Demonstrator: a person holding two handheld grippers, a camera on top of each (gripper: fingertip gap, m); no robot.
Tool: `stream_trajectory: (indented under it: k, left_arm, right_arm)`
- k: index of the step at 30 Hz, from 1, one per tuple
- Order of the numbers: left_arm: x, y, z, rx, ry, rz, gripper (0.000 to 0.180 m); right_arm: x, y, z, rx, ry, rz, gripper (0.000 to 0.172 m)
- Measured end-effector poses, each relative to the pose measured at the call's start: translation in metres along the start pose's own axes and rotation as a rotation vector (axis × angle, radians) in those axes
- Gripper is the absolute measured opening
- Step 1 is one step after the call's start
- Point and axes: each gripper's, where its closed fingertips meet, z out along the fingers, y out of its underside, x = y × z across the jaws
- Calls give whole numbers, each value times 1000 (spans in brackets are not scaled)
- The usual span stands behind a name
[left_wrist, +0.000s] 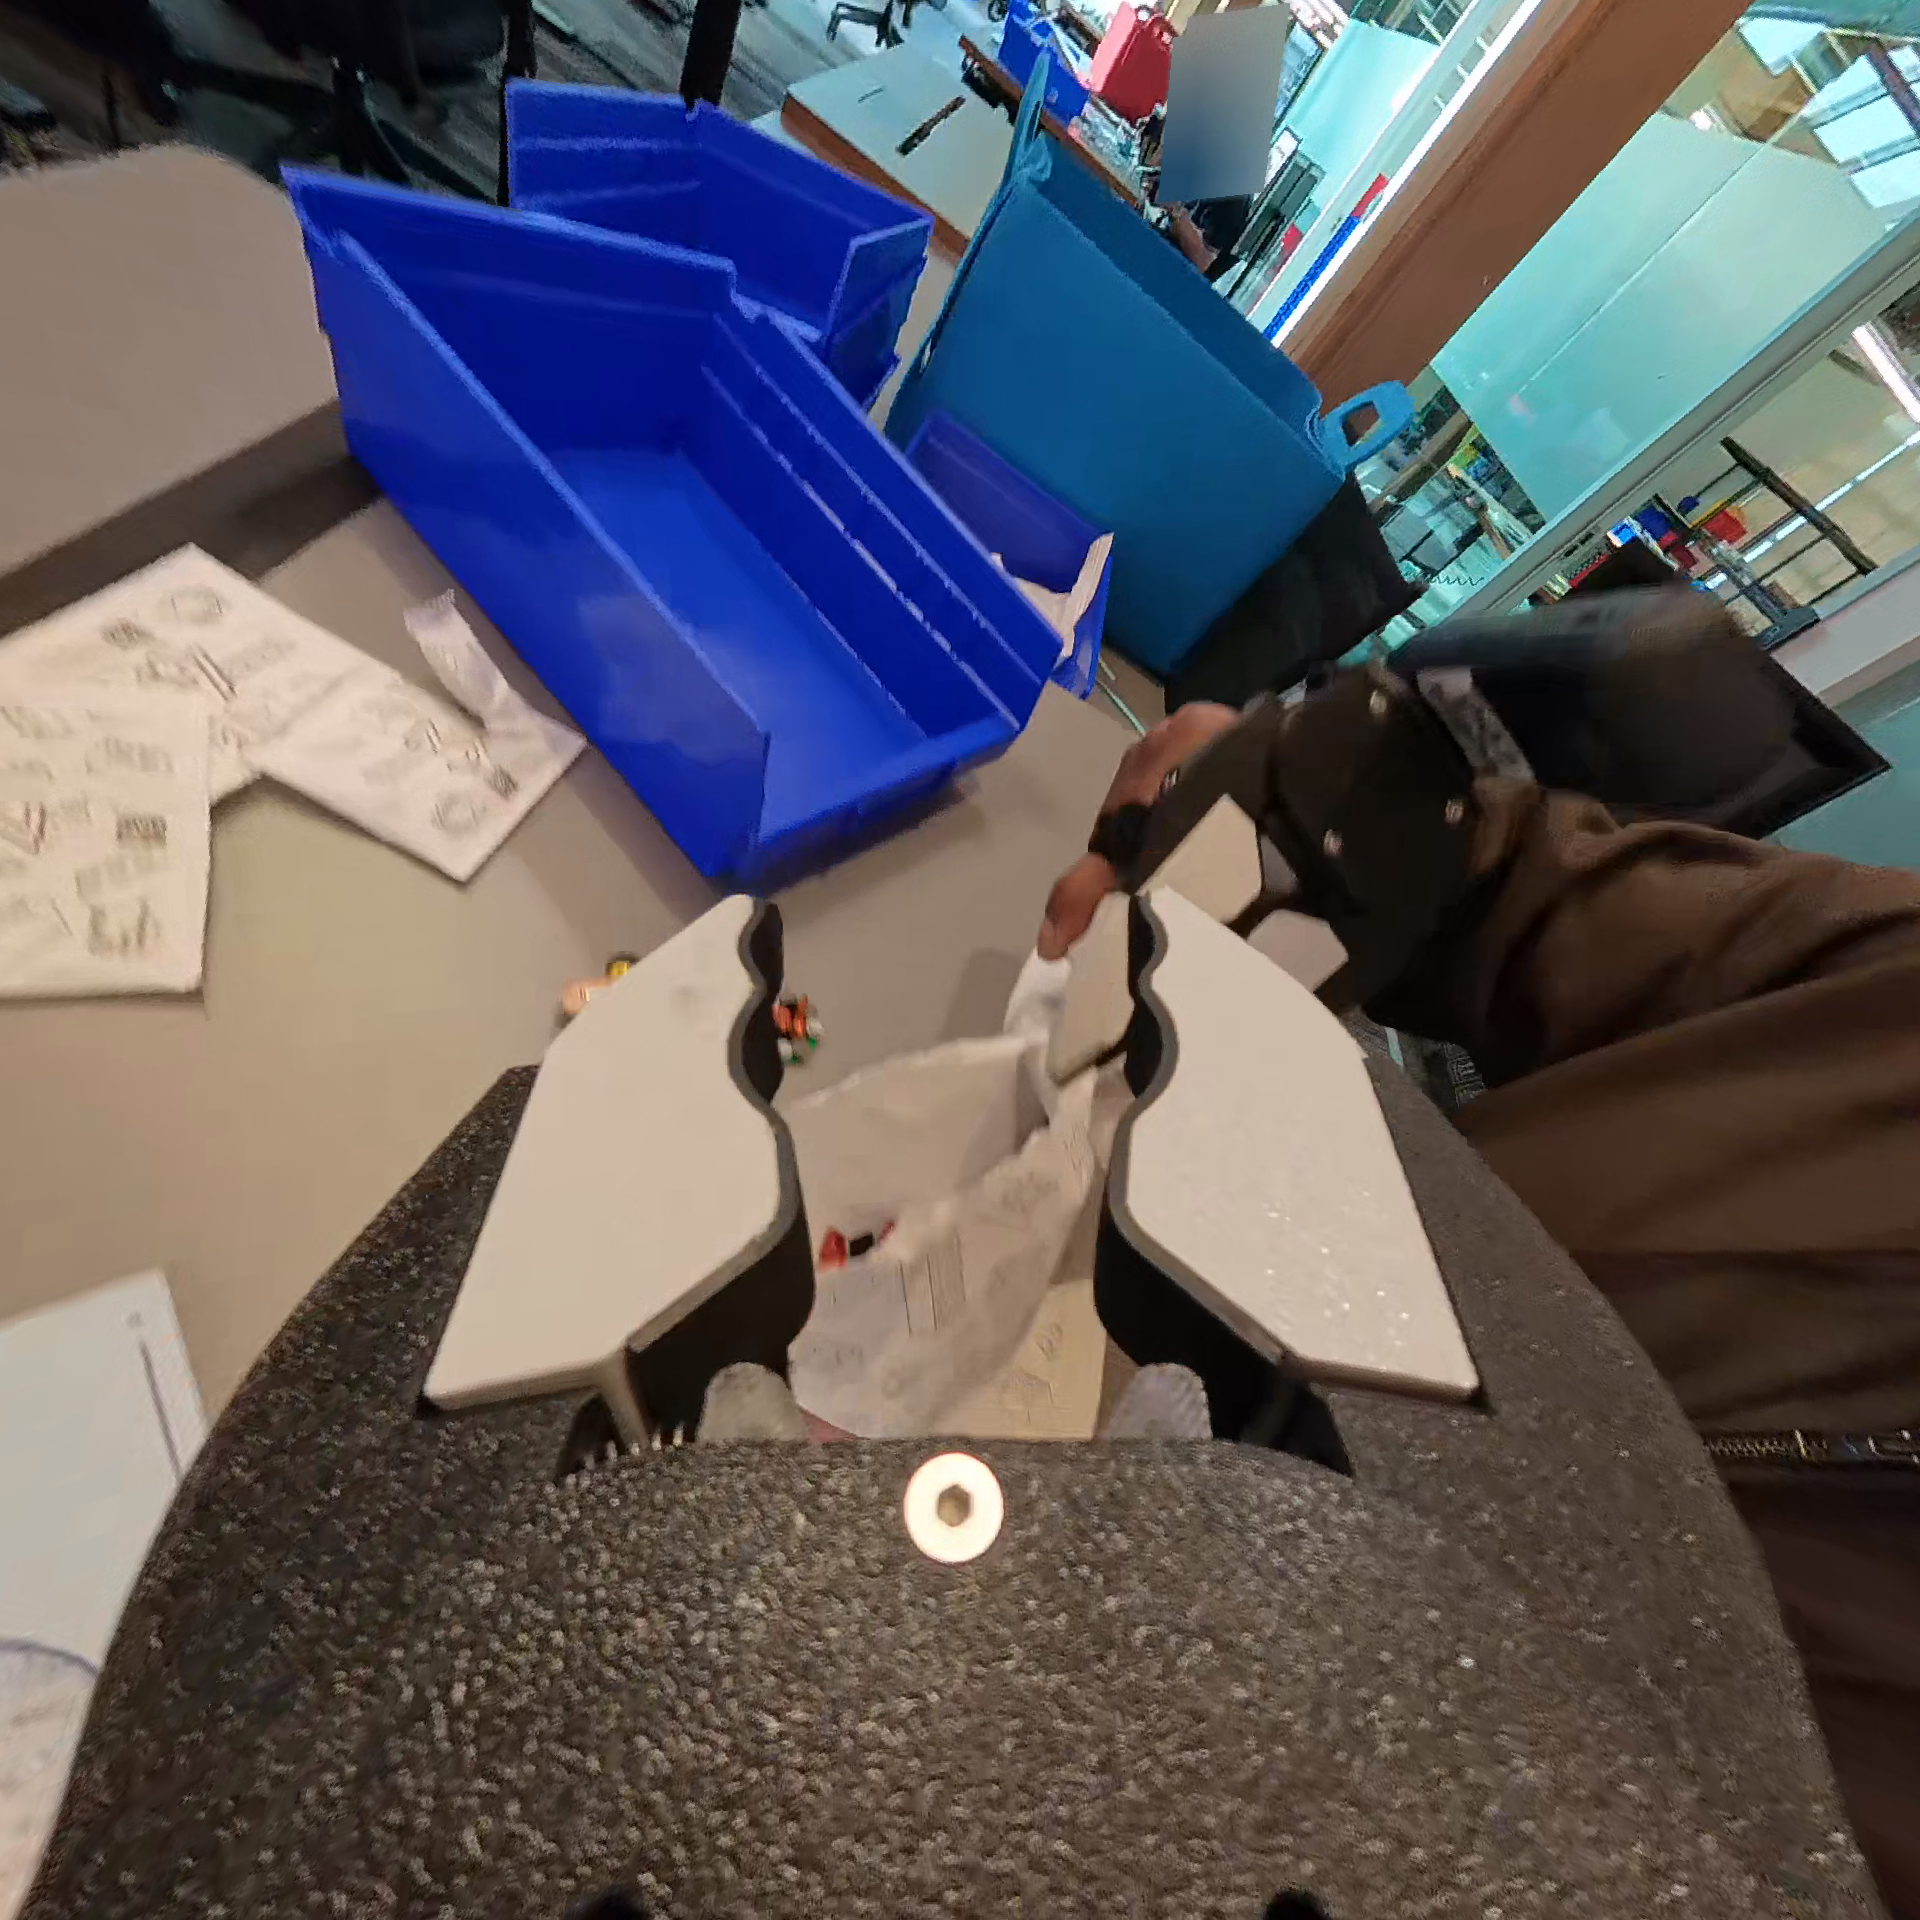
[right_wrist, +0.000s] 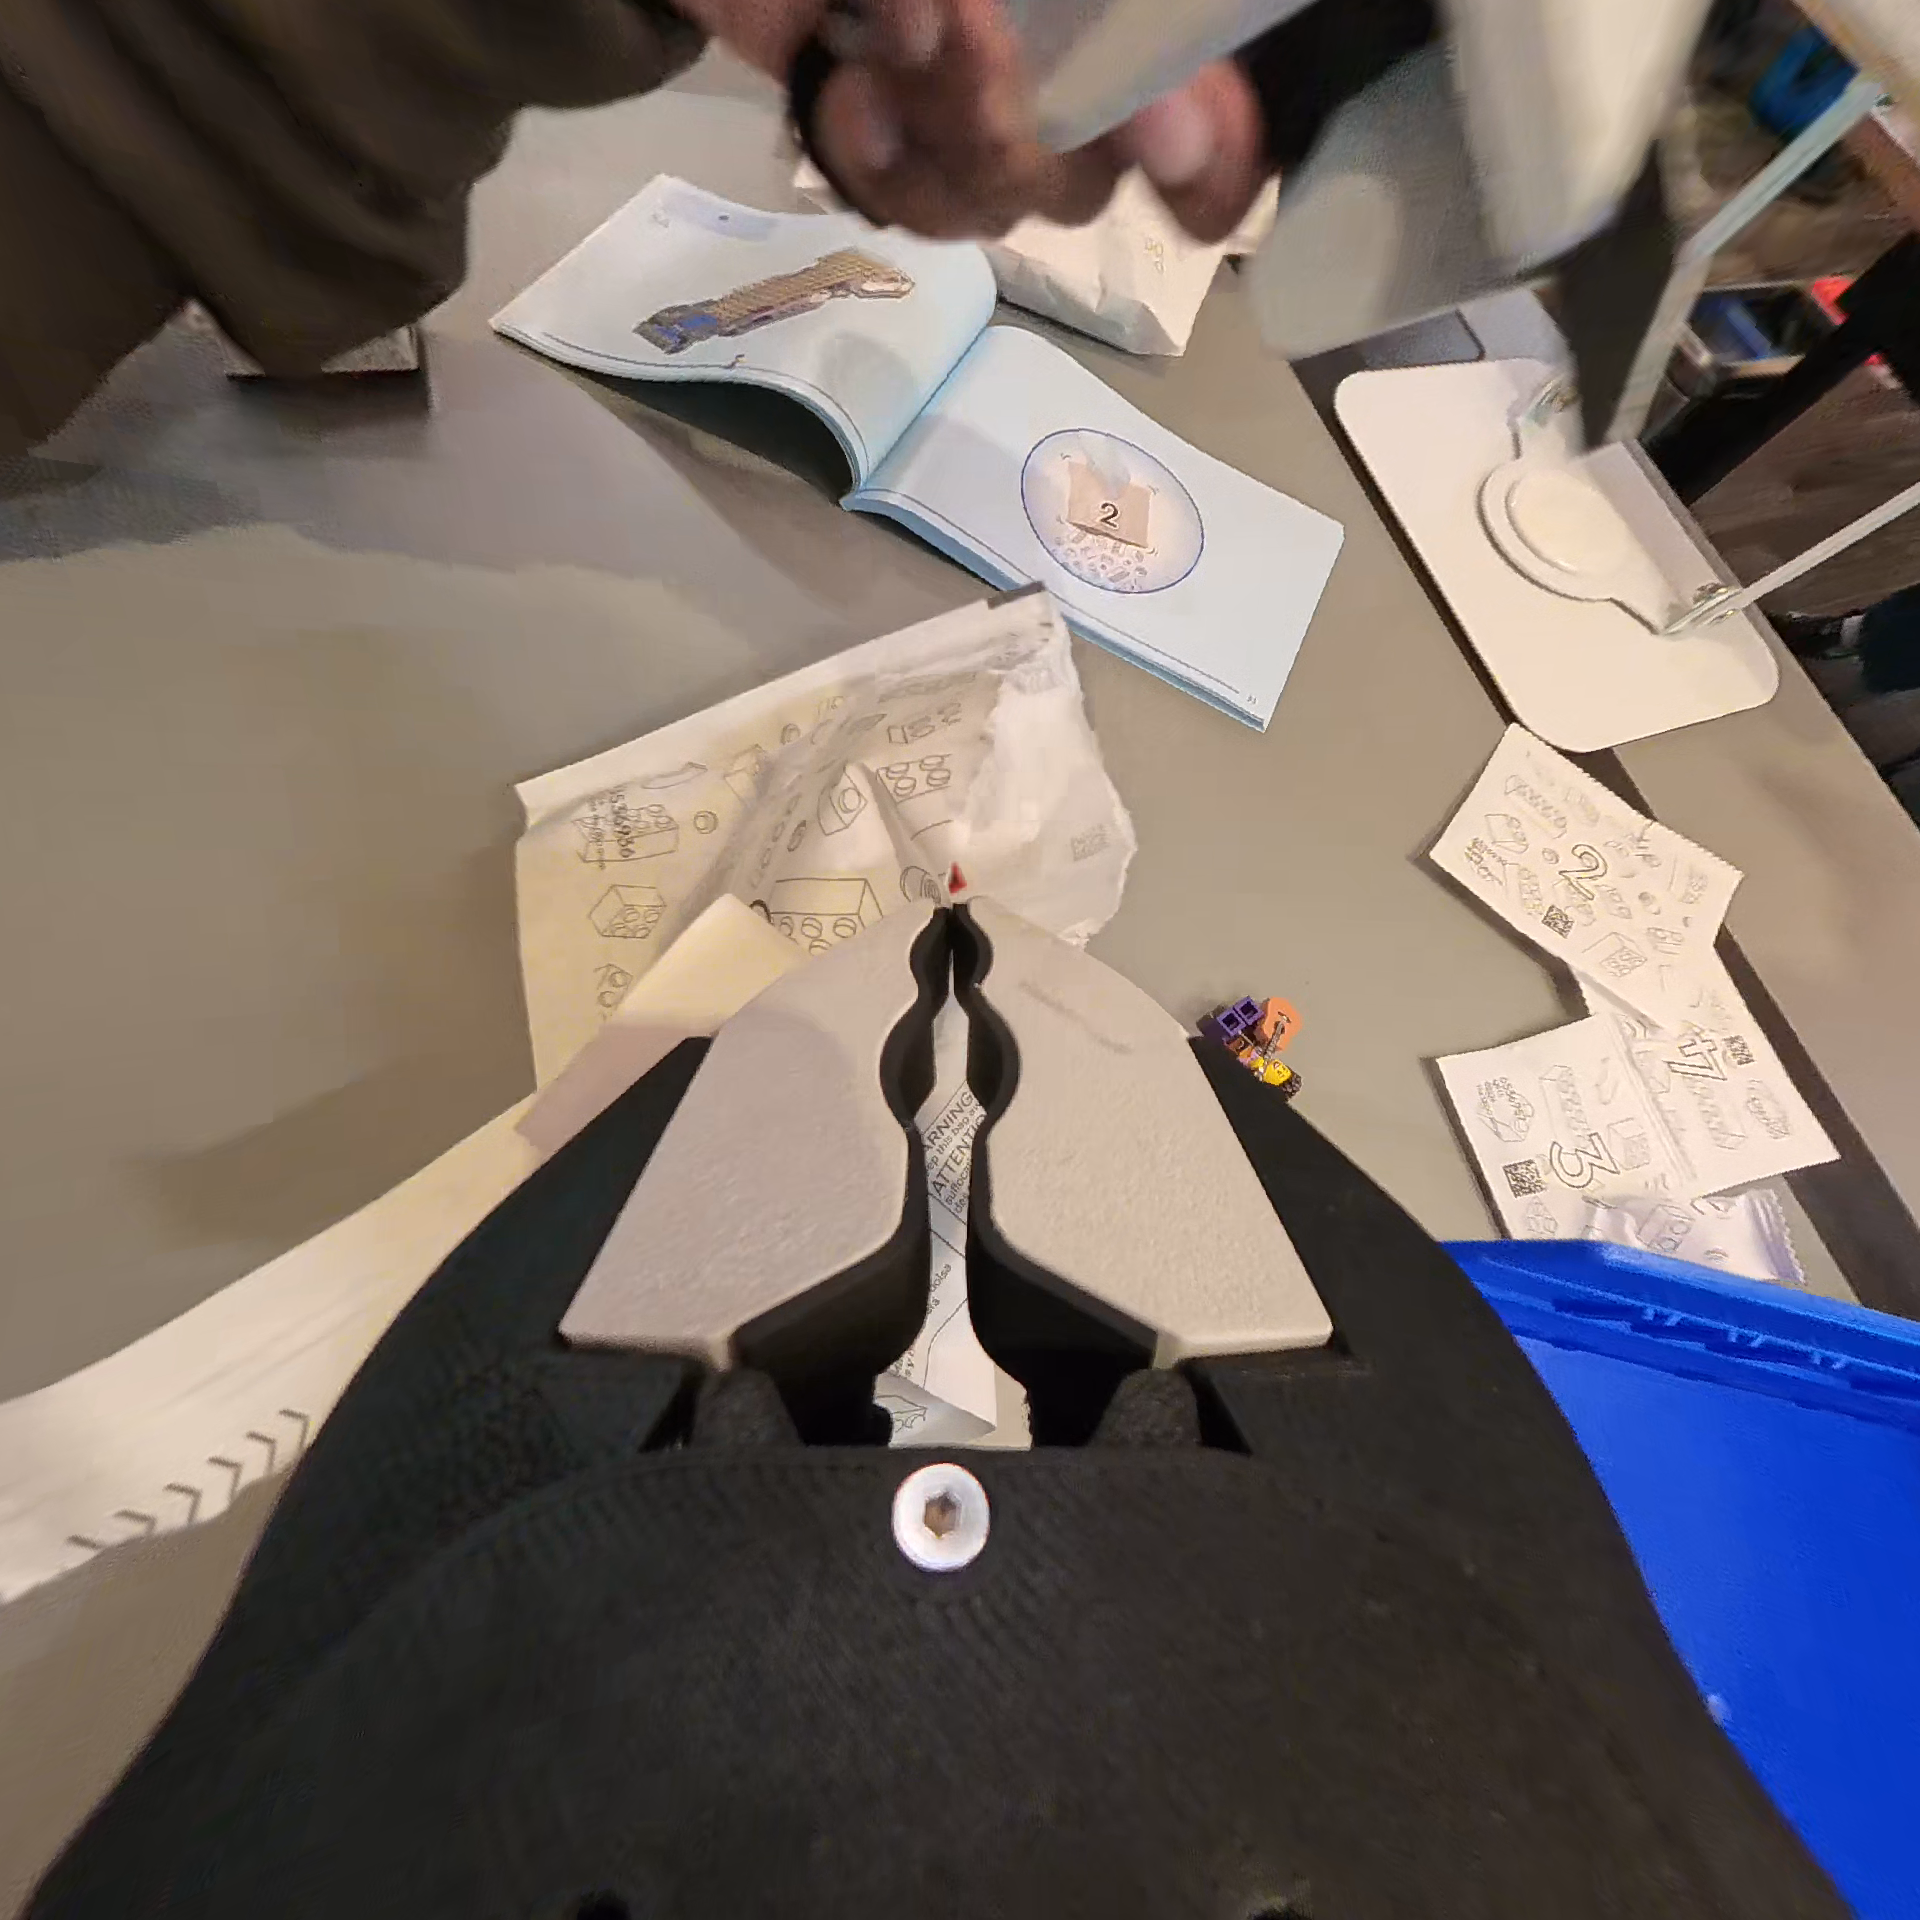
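Note:
A torn white paper bag (right_wrist: 810, 810) printed with brick drawings lies on the grey table (right_wrist: 260, 727). My right gripper (right_wrist: 953, 914) is shut on a fold of this bag, and paper runs back between its fingers. In the left wrist view, my left gripper (left_wrist: 951, 935) is open above the same bag (left_wrist: 935, 1174), with the bag between its fingers and a gap on both sides. Red pieces (left_wrist: 852, 1242) show inside the bag. A finger of the right gripper (left_wrist: 1086, 1008) sits close to my left gripper's right finger. A small cluster of bricks (left_wrist: 795, 1023) lies just ahead; it also shows in the right wrist view (right_wrist: 1257, 1039).
Open blue bins (left_wrist: 644, 540) and a light blue folded crate (left_wrist: 1122, 416) stand ahead of the left gripper. Flat printed bags (left_wrist: 104, 769) lie at the left. An open booklet (right_wrist: 935, 416), a white stand base (right_wrist: 1558, 540), more printed bags (right_wrist: 1590, 904) and a blue bin (right_wrist: 1714, 1507) surround the right gripper. There is about 10 centimetres between the tips of the two grippers.

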Motion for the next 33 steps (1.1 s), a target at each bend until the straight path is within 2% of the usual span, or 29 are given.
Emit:
stream_trajectory:
  k: [3, 8, 13, 17, 20, 24, 30, 33]
  left_arm:
    - [-5, 27, -7, 19, -4, -44, 65]
    - [-15, 54, -15, 63, 31, -101, 67]
    - [-24, 70, -17, 98, 47, -110, 68]
    - [-25, 79, -18, 83, 46, -92, 67]
    - [-25, 84, -17, 64, 24, -61, 67]
    - [-25, 88, -15, 54, 14, -58, 67]
    - [-20, 99, -7, 8, -5, -14, 66]
    - [-21, 104, -1, -18, -22, 11, 66]
  right_arm:
    - [0, -2, 2, -2, -10, 12, 0]
    - [7, -7, -4, 5, 42, 16, 2]
    - [31, -20, -40, 95, 158, 84, 6]
    - [31, -4, -76, 90, 225, 89, 7]
    - [25, 27, -104, 62, 289, 119, 6]
    - [13, 87, -140, 15, 344, 254, 6]
    - [-46, 202, -171, -221, 251, 398, 6]
    - [-71, 241, -176, -322, 218, 419, 6]
